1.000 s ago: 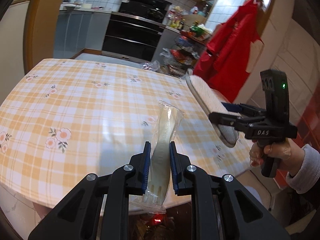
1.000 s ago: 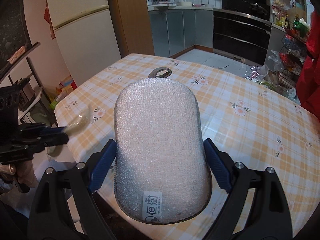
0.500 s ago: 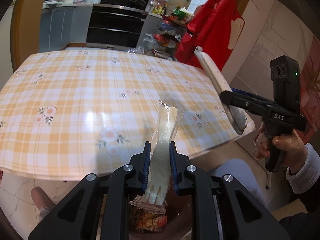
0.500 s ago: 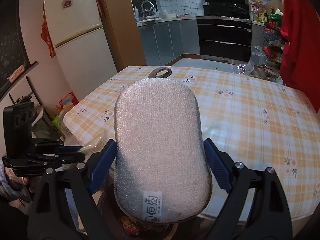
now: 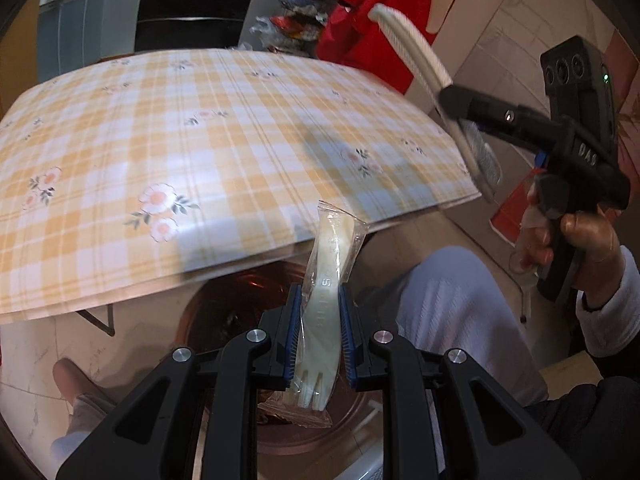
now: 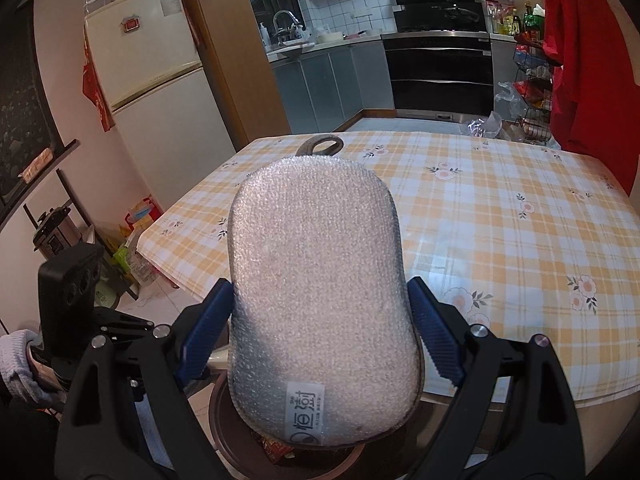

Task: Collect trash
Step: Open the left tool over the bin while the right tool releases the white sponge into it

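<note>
Grippers: two, the left gripper (image 5: 318, 340) and the right gripper (image 6: 320, 320).
Wrapped plastic fork (image 5: 322, 304): one.
Scouring pad (image 6: 320, 300): one, with one hanging loop (image 6: 320, 146).
Worktop (image 5: 200, 140) with checked floral cloth: one.
Round bin (image 5: 224, 308) on the floor: one.
Refrigerator (image 6: 148, 80): one.
Red garment (image 6: 580, 60): one.
Pressure cooker (image 6: 54, 232): one.
Hands on gripper handles: two, one right hand (image 5: 576, 240), one left hand (image 6: 18, 364).

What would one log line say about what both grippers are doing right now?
left gripper: shut on wrapped plastic fork, above trash bin | right gripper: shut on scrubbing pad | table: nothing seen on it
</note>
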`<state>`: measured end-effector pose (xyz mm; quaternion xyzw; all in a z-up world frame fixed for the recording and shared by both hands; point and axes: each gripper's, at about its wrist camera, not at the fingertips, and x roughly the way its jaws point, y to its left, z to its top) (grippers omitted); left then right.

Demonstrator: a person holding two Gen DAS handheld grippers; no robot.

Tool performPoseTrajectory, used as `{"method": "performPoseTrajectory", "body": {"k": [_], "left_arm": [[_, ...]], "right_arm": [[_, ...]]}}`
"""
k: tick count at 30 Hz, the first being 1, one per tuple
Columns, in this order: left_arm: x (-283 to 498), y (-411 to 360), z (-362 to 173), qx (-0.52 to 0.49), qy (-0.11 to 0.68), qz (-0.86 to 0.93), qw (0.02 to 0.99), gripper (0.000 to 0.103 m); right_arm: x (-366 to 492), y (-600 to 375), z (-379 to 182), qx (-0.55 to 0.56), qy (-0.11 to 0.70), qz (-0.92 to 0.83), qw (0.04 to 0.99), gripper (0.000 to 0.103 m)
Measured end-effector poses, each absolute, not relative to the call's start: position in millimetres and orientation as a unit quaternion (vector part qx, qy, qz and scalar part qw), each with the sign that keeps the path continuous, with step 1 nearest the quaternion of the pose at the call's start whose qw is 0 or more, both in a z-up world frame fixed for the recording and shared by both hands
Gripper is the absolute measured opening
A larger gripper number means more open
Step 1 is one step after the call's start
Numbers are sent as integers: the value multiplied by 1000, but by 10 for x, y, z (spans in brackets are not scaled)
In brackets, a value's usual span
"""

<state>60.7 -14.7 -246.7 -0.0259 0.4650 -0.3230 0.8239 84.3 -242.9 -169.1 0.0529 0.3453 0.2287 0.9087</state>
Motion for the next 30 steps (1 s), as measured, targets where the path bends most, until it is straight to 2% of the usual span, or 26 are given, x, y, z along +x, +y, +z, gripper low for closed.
{"method": "performPoseTrajectory", "body": {"k": [4, 6, 21, 24, 30], "left_arm": [[647, -189, -2538, -30, 473, -323, 819, 22], [666, -174, -2551, -40, 474, -325, 818, 38], [657, 541, -1953, -92, 380, -198, 899, 91], [626, 688, -1852, -90, 364, -164, 912, 96], [612, 861, -1757, -87, 349, -119, 925, 97]], "right_arm": [[849, -2447, -1709, 56, 347, 227, 908, 87], [843, -2442, -1717, 56, 349, 228, 907, 87], [772, -2283, -1804, 39, 366, 244, 897, 87], [746, -2223, -1829, 32, 373, 251, 893, 87], [682, -2075, -1922, 14, 391, 264, 882, 87]]}}
